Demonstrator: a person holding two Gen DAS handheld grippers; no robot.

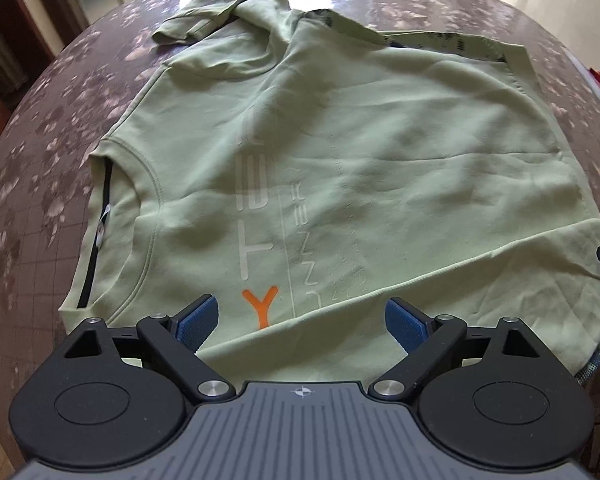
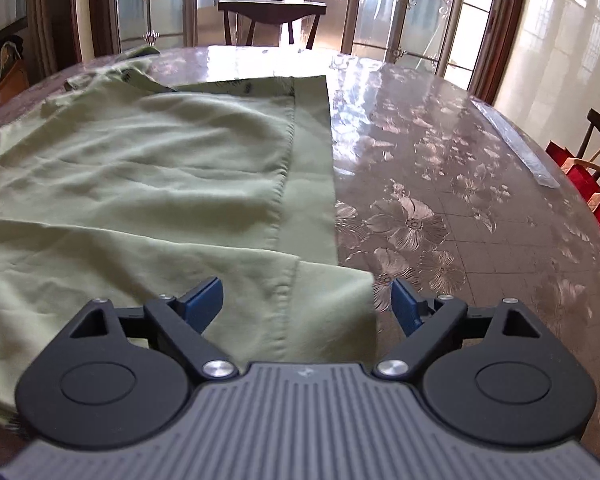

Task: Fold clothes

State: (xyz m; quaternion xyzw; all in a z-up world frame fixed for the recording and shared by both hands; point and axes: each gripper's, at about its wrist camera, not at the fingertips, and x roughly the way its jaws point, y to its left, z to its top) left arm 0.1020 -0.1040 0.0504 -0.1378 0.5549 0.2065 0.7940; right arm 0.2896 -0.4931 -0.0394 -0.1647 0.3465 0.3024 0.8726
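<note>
A pale green short-sleeved cotton T-shirt [image 1: 340, 152] is spread across the round counter covered in a glossy brown floral cloth [image 1: 40, 160], with part of its near side folded over the body. In the left wrist view the neckline with its black inner band [image 1: 100, 216] is seen at nine o'clock, an orange printed letter Y [image 1: 262, 306] lies at six o'clock just ahead of the left tongs [image 1: 302, 322], and one sleeve [image 1: 204, 20] is bunched at eleven o'clock. The left tongs are held apart, their blue ribbed pads [image 1: 198, 326] on either side of the folded fabric edge, nothing being clamped.

In the right wrist view the shirt [image 2: 140, 184] fills the nine o'clock half, its stitched hem [image 2: 312, 168] running from twelve o'clock towards the centre. The right tongs [image 2: 306, 304] are likewise spread wide, a corner of the folded layer [image 2: 332, 308] lying between them without being gripped. A red bag with tan handles [image 2: 596, 196] is seen at three o'clock beyond the counter [image 2: 480, 200], and a dark wooden chair [image 2: 272, 16] stands at twelve o'clock.
</note>
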